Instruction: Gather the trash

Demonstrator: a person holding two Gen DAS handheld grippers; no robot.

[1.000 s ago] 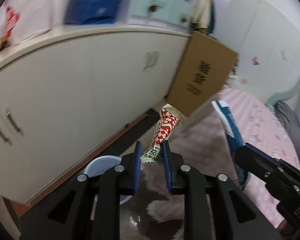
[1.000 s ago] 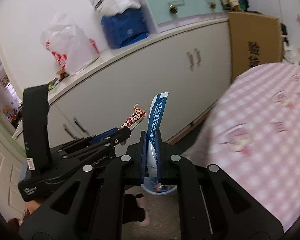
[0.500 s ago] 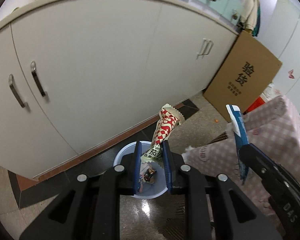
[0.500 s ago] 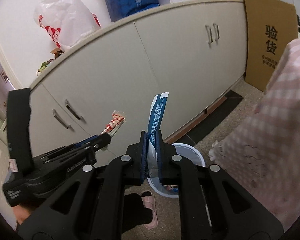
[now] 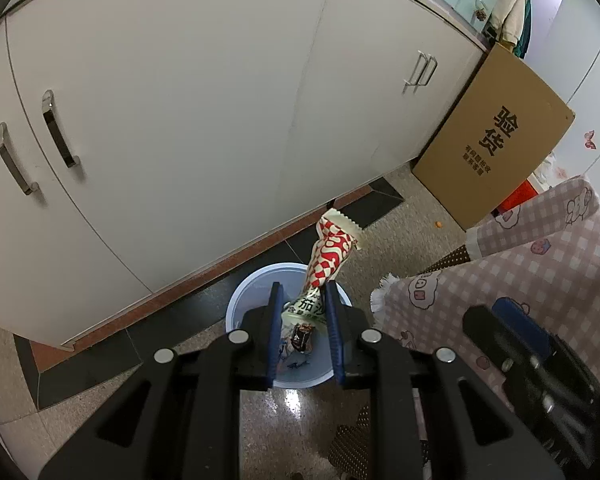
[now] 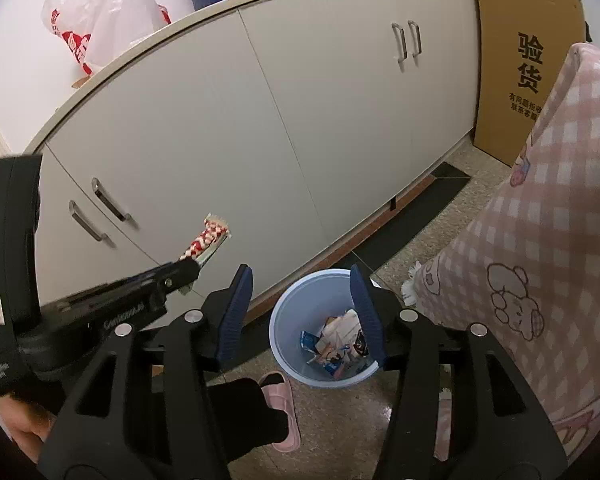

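My left gripper (image 5: 302, 300) is shut on a red-and-white snack wrapper (image 5: 328, 256) and holds it upright above the light blue trash bin (image 5: 248, 292) on the floor. The wrapper also shows in the right wrist view (image 6: 206, 242), sticking out of the left gripper (image 6: 188, 270). My right gripper (image 6: 300, 312) is open and empty above the same bin (image 6: 296, 304). Several wrappers (image 6: 340, 340) lie inside the bin, among them a blue one.
White cabinets (image 6: 300, 120) stand just behind the bin. A cardboard box (image 5: 496, 140) leans at their right end. A table with a pink checked cloth (image 6: 540, 260) is close on the right. A foot in a pink slipper (image 6: 280, 400) stands beside the bin.
My right gripper has opened and the blue wrapper it held is gone from it. Both grippers have tilted further down over the bin. The left gripper keeps its wrapper.
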